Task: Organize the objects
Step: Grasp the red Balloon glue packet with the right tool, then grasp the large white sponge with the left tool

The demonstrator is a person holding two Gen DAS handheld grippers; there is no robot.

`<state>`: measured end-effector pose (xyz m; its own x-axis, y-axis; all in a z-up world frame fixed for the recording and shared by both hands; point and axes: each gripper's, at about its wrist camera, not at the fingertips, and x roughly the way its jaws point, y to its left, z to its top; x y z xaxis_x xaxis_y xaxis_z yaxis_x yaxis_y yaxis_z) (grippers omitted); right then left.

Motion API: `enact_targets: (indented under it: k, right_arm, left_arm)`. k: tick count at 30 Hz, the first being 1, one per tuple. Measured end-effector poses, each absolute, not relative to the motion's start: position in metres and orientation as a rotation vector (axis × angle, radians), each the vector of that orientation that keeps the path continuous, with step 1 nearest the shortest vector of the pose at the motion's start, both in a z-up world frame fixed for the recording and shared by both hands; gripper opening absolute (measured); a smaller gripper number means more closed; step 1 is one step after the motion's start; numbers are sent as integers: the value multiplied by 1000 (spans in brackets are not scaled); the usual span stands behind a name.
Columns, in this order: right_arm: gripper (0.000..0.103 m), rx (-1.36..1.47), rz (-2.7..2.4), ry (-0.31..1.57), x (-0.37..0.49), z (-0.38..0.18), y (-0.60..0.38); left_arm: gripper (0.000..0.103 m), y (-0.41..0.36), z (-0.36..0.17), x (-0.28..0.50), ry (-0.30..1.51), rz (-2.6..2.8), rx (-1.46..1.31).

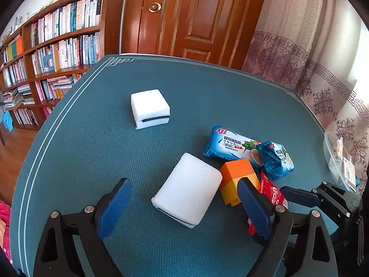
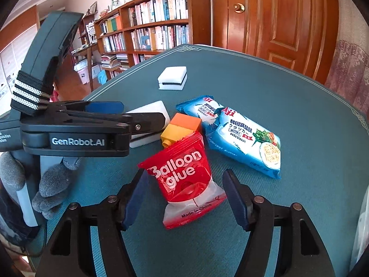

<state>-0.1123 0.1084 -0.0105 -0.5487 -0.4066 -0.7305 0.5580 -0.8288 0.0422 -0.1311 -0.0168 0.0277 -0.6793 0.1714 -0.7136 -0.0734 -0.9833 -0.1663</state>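
My left gripper (image 1: 184,191) is open, its fingers on either side of a white sponge (image 1: 188,190) lying on the teal table mat (image 1: 92,138). A second white sponge (image 1: 150,108) sits farther back. An orange and yellow block (image 1: 237,175) touches the near sponge's right side. Two blue Aji biscuit packs (image 1: 230,146) lie behind it. My right gripper (image 2: 184,180) is open around a red Balloon glue packet (image 2: 186,180), which lies on the mat between the fingers. The block (image 2: 182,127), the biscuit packs (image 2: 246,138) and the far sponge (image 2: 173,77) show beyond it.
A clear plastic bag (image 1: 339,159) lies at the table's right edge. The left gripper's body (image 2: 76,129) crosses the right wrist view at left. A bookshelf (image 1: 57,46), a wooden door (image 1: 196,16) and a curtain (image 1: 311,57) stand behind the table.
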Motion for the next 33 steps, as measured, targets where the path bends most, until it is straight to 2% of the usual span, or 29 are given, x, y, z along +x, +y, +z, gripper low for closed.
enact_targets:
  k: [6,7,13,20,25,33]
  right_arm:
    - [66,1057,-2365,243,-109,-18,113]
    - [62,1066,-2372,237,-109,-19,114]
    - [54,1078,-2399,198,-100,-17,123]
    - [53,1106,-2440,136,-84,-17,142]
    - [53,1115,-2455,101,-75,-18,148]
    - [54,1114,-2481,73,-71,-19,146]
  left_arm:
    - [97,-5,24,-128,-24,2746,-1181]
    - [97,-3,23,-129,-5,2753,-1191]
    - [97,-11,17,-134,-40,2765,-1232]
    - [95,-6,14,-133,-3,2761,-1245]
    - [77,-4,10,-134,27,2769,-1274]
    - [64,-2,10,-131,48,2776,-1260]
